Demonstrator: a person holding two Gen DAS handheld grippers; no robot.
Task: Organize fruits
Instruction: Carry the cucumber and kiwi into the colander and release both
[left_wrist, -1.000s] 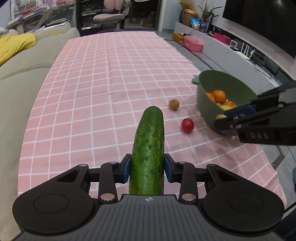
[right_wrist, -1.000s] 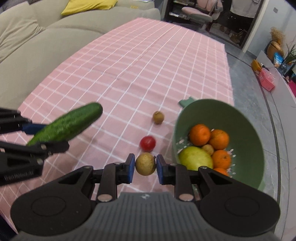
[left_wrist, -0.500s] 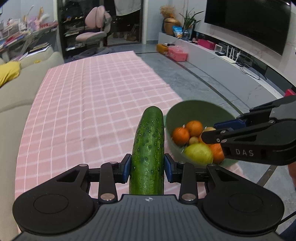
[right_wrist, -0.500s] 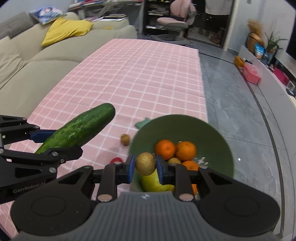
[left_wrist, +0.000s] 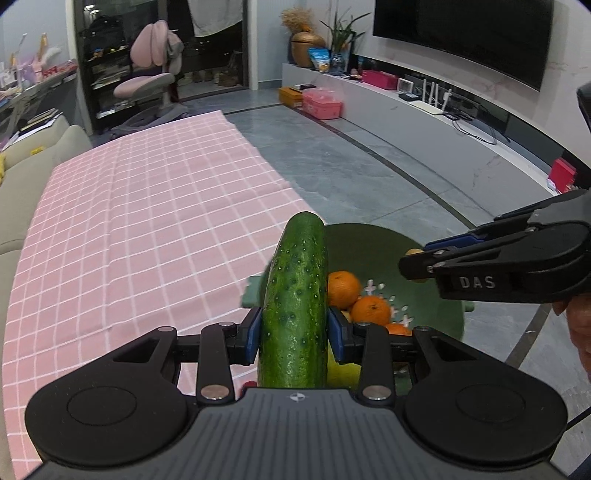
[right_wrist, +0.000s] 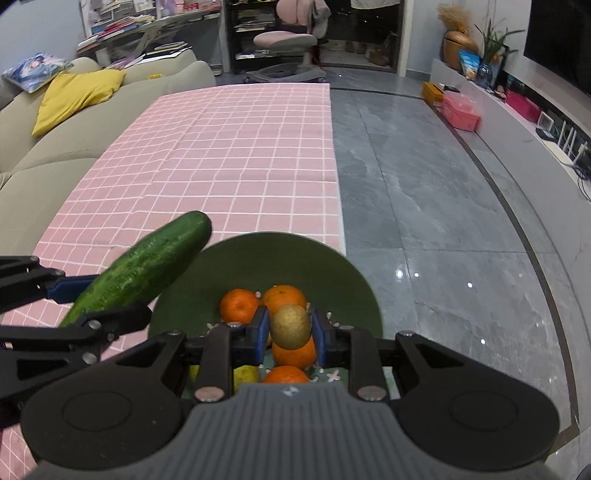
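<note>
The left tool (left_wrist: 294, 329) pinches a cucumber (left_wrist: 297, 306) near the green bowl (right_wrist: 291, 258). The right tool (right_wrist: 290, 329) pinches a small brown fruit (right_wrist: 290, 326) above the bowl's oranges (right_wrist: 240, 304).

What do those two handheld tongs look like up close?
Both are matte black plastic. The left tongs and right tongs each have two hinged arms with silver rivets, blue pads on the fingers, a ribbed grey top and two round black discs. White letters "DAS" mark the right one's side. No sleeve shows.

One long, bumpy green cucumber (right_wrist: 144, 266) and one small round brown fruit (right_wrist: 290, 326). Four round oranges (right_wrist: 239, 305) lie in one green plastic bowl (right_wrist: 280, 258).
</note>
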